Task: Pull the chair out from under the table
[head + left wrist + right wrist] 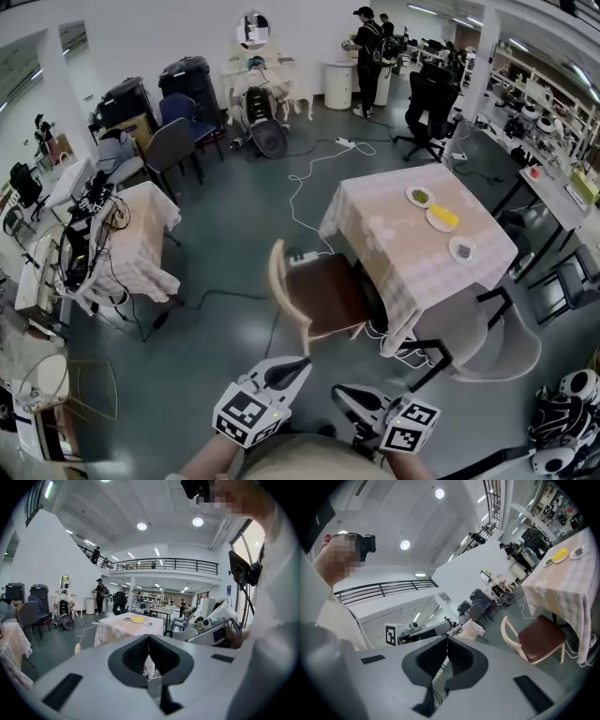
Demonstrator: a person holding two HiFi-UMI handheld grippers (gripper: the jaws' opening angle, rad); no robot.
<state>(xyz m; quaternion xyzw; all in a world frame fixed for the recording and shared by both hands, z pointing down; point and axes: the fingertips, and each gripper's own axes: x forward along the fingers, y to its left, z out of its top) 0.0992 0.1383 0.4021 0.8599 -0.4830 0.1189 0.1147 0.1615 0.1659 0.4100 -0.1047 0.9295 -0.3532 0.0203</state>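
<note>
Plainly, chair (323,292) faces right, toward table (389,220).

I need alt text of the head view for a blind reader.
A chair with a brown seat stands partly under a clothed table bearing three plates. Below, the left gripper and right gripper, both shut, point toward it without touching.

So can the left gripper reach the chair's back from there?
Probably yes. The chair has its curved back toward the left gripper, clear of the table, and nothing tall stands on the floor between them. Its jaws are shut, so they would need to open first.
</note>
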